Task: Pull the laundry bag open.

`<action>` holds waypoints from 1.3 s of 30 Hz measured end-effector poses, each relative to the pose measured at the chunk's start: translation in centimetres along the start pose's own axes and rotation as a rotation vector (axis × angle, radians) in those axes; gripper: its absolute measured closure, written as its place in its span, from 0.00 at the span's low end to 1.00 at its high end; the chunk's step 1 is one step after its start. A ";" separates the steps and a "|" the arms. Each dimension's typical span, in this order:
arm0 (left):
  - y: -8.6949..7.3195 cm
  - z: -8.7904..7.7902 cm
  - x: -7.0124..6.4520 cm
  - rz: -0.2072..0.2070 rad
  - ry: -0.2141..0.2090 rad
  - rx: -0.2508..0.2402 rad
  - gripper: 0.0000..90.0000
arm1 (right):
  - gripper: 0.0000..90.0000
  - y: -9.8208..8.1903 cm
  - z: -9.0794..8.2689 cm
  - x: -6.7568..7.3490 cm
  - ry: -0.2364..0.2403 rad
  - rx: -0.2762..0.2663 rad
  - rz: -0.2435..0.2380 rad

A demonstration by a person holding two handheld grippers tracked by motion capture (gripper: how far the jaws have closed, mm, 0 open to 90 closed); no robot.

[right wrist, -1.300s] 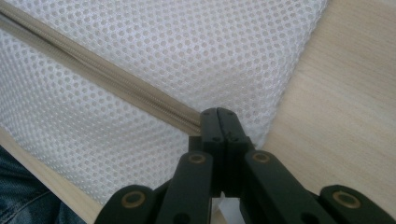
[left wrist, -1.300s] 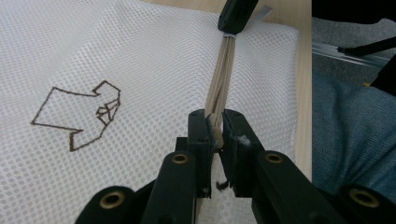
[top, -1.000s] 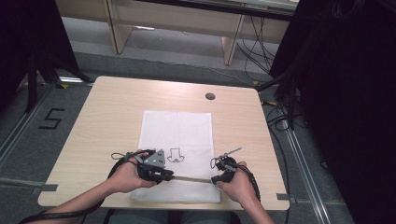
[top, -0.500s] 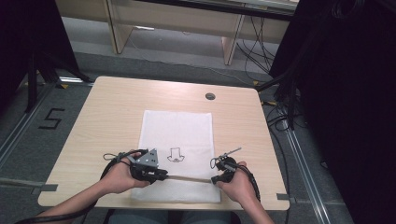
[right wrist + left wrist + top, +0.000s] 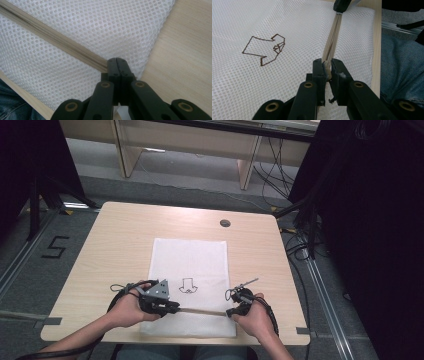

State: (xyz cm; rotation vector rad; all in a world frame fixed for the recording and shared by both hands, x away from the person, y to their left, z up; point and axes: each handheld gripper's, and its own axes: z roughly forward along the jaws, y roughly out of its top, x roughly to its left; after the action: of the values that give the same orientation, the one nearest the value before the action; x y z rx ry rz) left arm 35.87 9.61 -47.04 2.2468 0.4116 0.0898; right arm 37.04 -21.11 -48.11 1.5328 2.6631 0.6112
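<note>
- Mesh bag [image 5: 190, 287] lies centred; its beige zipper [image 5: 202, 311] runs along the 6 o'clock edge.
- Left gripper [image 5: 327, 70] grasps the slider [image 5: 326, 67]; right gripper [image 5: 116, 65] clenches the zipper end.
- Keep the tape taut, pulling straight toward 9 o'clock.

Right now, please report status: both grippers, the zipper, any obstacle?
Left gripper shut on zipper pull. Right gripper shut on zipper end. Zipper taut across white mesh bag. Nothing in the way.

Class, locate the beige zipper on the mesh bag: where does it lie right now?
In the high view the zipper runs across the near end of the white mesh bag, stretched between the left gripper and the right gripper.
</note>
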 end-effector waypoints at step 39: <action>-1.3 -1.5 0.5 -0.027 0.020 -0.004 0.91 | 1.00 0.0 0.0 -0.1 0.007 -0.011 -0.011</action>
State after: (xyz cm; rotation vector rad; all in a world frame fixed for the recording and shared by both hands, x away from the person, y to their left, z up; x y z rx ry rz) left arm 35.65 11.67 -47.04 2.2377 0.4523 0.0994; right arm 37.11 -21.23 -48.18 1.5153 2.6668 0.6301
